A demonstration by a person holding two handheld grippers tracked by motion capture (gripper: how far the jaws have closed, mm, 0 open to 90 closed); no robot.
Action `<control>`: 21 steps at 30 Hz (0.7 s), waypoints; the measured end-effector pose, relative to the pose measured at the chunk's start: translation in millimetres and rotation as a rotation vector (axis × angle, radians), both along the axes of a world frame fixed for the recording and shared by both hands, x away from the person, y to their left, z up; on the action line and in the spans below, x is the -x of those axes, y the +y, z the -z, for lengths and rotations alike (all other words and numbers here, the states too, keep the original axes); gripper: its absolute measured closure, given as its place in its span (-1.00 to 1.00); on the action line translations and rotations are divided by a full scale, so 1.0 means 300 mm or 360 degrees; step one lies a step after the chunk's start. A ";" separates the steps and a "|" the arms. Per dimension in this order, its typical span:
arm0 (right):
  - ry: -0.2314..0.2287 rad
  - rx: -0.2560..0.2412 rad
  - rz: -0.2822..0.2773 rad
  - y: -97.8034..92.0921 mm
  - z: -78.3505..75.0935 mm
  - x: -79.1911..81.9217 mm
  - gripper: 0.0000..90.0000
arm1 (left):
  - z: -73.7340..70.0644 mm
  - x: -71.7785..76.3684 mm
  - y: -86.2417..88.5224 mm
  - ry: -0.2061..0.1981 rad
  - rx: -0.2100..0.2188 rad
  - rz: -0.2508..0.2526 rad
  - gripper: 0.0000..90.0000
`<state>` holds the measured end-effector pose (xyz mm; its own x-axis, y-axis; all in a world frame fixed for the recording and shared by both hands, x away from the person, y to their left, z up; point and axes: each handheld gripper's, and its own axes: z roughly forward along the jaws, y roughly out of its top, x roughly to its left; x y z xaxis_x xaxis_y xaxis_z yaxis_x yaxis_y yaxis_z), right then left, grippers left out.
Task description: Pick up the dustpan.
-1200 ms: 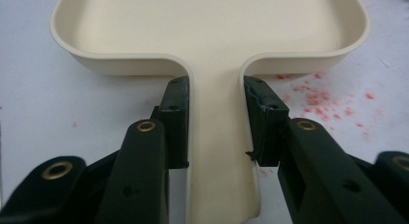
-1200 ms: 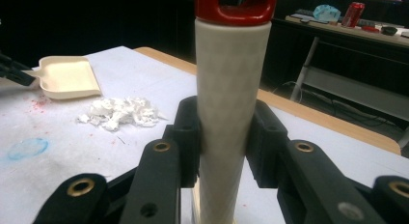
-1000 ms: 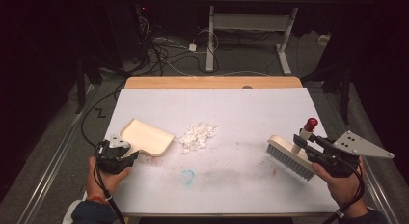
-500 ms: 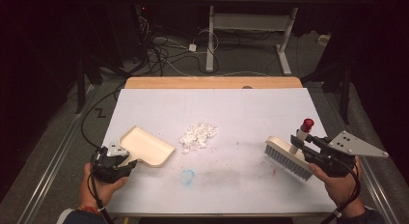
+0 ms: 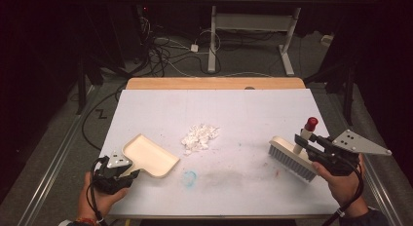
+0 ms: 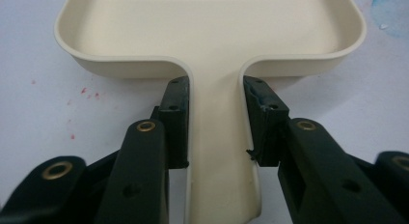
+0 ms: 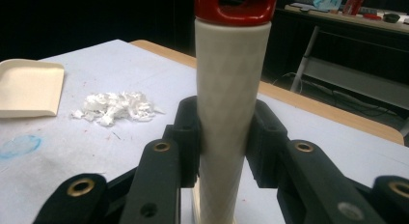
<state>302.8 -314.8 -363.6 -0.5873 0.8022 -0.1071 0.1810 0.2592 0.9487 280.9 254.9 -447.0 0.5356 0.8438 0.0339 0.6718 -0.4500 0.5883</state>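
Note:
A cream dustpan (image 5: 148,155) lies flat on the white table (image 5: 219,104) at the near left. My left gripper (image 5: 125,175) is shut on its flat handle; in the left gripper view the jaws press both sides of the dustpan (image 6: 207,26) handle, with my left gripper (image 6: 215,120) close behind the pan. A pile of white paper scraps (image 5: 199,137) sits mid-table, right of the pan's open side. At the near right a brush (image 5: 290,160) rests bristles down. My right gripper (image 5: 306,142) is shut on its upright, red-capped brush handle (image 7: 229,89). The scraps (image 7: 115,107) lie to the left of my right gripper (image 7: 226,137).
A blue smudge (image 5: 189,177) and faint red specks mark the table near the front. A wooden strip (image 5: 214,83) runs along the far edge. Beyond it are floor cables (image 5: 160,50) and white desk legs (image 5: 287,46). The table's right edge is close to the right hand.
The left gripper has drawn the dustpan toward the near edge, away from the scraps. The brush and right gripper have barely moved.

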 end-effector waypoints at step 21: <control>0.0038 0.0009 0.0003 0.011 0.012 -0.003 0.57 | 0.000 -0.005 -0.057 0.0071 0.0045 0.0165 0.42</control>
<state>303.8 -311.5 -367.4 -0.5882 0.8027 -0.0979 0.2038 0.2644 0.9426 282.3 237.7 -446.9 0.6204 0.7841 -0.0151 0.6483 -0.5020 0.5725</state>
